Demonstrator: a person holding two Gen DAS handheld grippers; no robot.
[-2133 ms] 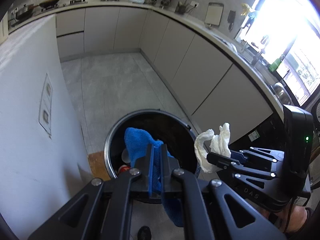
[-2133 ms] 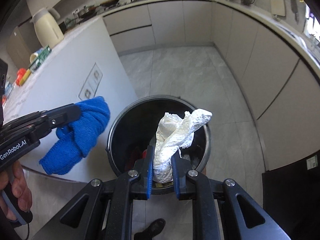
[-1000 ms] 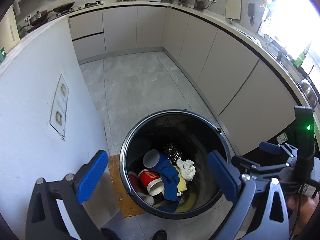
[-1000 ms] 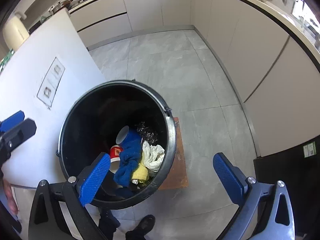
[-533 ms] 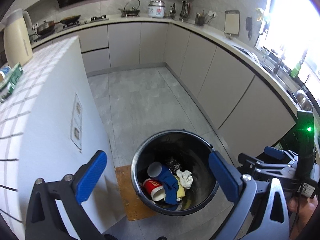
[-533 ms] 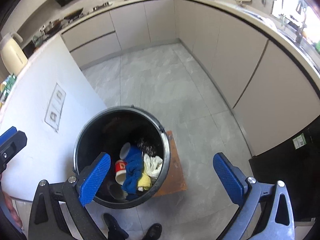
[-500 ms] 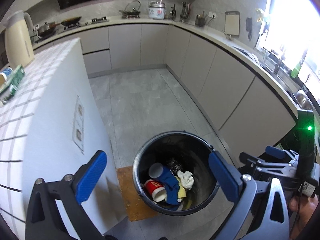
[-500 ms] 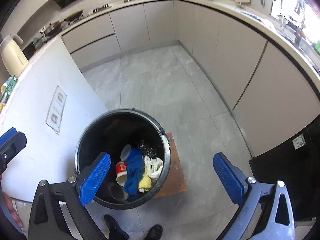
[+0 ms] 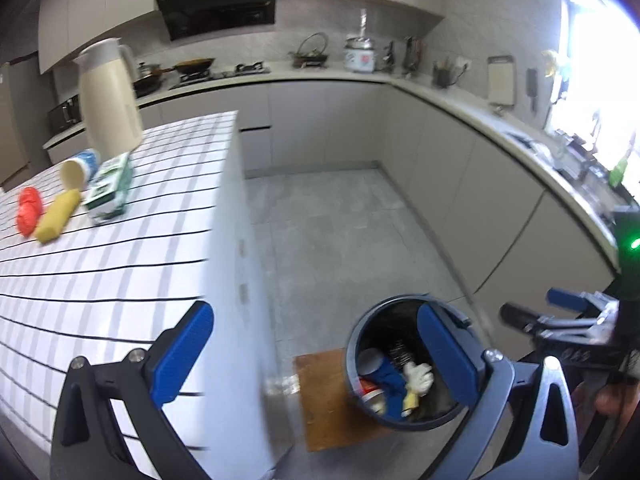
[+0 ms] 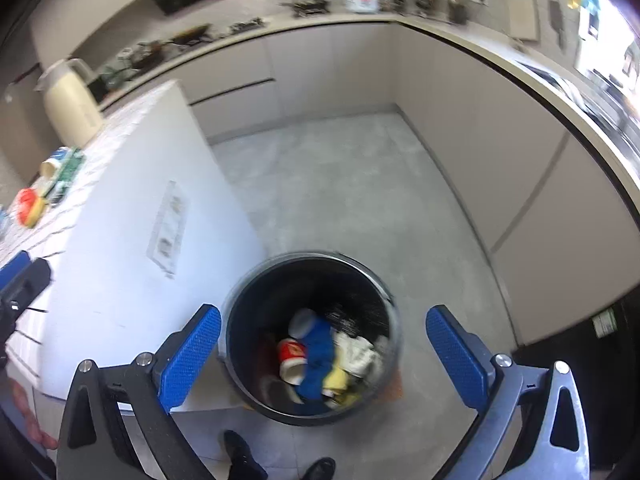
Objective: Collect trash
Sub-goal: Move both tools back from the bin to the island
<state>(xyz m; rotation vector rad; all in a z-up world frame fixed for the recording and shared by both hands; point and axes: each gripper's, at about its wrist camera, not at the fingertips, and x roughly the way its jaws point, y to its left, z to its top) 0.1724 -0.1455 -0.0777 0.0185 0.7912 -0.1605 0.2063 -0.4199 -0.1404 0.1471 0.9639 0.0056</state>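
I hold my left gripper point(image 9: 314, 354) over the tiled counter's point(image 9: 120, 248) edge and my right gripper point(image 10: 322, 354) above the bin point(image 10: 310, 334), both spread wide and empty. One bin stands on the floor, holding a blue cloth point(image 10: 318, 354), a white wad point(image 10: 358, 354) and a red cup point(image 10: 291, 356). On the counter I count one red item point(image 9: 29, 210), one yellow item point(image 9: 58, 216), one cup point(image 9: 80, 168), one green box point(image 9: 112, 192) and one jug point(image 9: 108, 100).

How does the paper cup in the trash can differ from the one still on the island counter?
The cup in the trash can is red and white with a printed mark; the cup on the island counter is blue and white. The first lies among a blue cloth and crumpled paper, the second beside a green carton. Both lie on their sides, mouths showing.
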